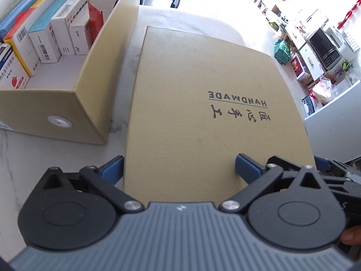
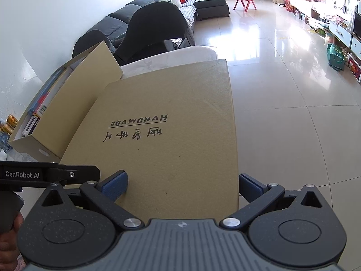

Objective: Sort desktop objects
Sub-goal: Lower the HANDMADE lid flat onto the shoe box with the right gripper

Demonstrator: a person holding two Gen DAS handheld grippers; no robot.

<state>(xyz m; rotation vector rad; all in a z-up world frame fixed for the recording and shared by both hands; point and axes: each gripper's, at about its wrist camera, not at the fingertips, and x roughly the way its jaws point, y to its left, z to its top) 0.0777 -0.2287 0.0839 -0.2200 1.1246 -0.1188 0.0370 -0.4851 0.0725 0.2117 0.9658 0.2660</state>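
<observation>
Room: a living room with a glossy tiled floor (image 2: 282,94), a dark sofa (image 2: 144,6) along the white wall and a black chair (image 2: 158,27) pushed up to the far side of the worktop.
Worktop: pale marble (image 1: 117,122), rounded at its far end; the floor drops away just beyond the lid's right side.
Lid: a broad flat kraft-card lid (image 1: 191,103) printed HANDMADE lies just beside the open box, its near edge reaching in between both sets of fingers.
Open box: a kraft carton (image 1: 45,110) on the left, packed with upright medicine boxes (image 1: 45,33); its raised flap (image 2: 99,61) stands next to the lid's far left corner.
Left hand-held gripper (image 1: 180,168): spread wide, blue pads either side of the lid's near left portion, nothing pinched.
Right hand-held gripper (image 2: 182,184): also wide apart, straddling the near right corner, holding nothing.
Handling: the lid looks light, fairly stiff but likely to flex or crease; smooth card may slip.
Where to hold: probably the near rim, one grip toward each corner, so it stays level.
Open room: free space above and to the right; the flap and carton wall crowd the left.
</observation>
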